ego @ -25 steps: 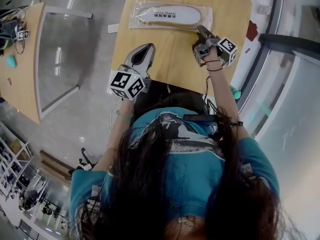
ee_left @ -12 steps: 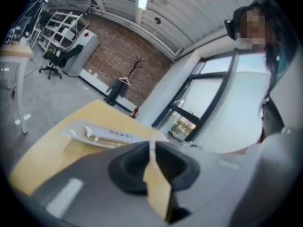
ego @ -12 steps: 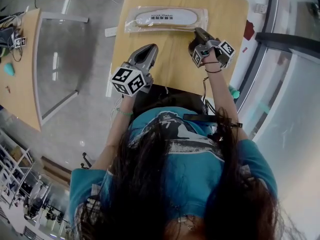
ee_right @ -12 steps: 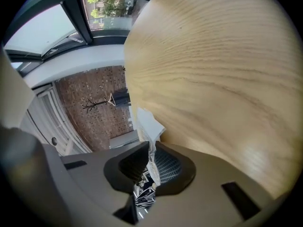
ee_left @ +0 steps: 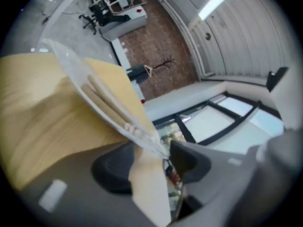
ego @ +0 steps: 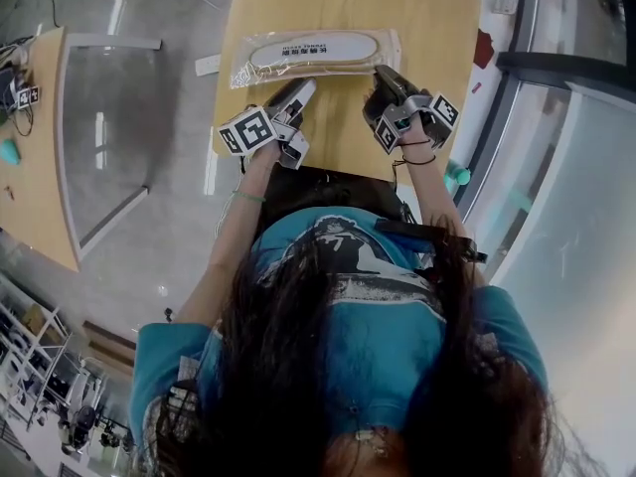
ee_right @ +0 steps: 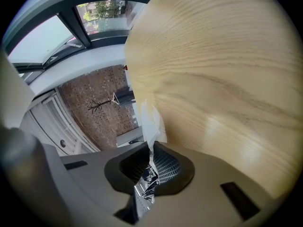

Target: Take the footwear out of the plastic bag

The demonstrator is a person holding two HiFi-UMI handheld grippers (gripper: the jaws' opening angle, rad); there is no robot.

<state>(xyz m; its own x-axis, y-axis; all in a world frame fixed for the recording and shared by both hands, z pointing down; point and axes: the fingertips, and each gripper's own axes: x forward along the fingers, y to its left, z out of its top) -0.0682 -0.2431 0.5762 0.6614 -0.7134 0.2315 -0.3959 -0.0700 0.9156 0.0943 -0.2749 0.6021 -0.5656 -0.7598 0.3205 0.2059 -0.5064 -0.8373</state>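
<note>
A clear plastic bag (ego: 313, 56) holding a white insole (ego: 316, 50) with a tan edge lies across the wooden table (ego: 417, 18). My right gripper (ego: 383, 76) is at the bag's right end. In the right gripper view its jaws have just been closing and are shut on a crumpled strip of the bag (ee_right: 151, 122), pinched at the right gripper (ee_right: 151, 167). My left gripper (ego: 296, 95) is at the bag's near edge. Its jaws have just been opening, and the bag's edge (ee_left: 109, 103) runs down between the two parted pads of the left gripper (ee_left: 154, 162) without being pressed.
A glass-topped table (ego: 109, 117) stands to the left, with a wooden desk (ego: 30, 167) carrying cables beyond it. A dark window frame (ego: 517, 97) runs along the right. The person's body is against the table's near edge.
My left gripper rolled, sank toward the bag's near edge and opened. My right gripper went from open to shut on the bag's right end and lifted slightly.
</note>
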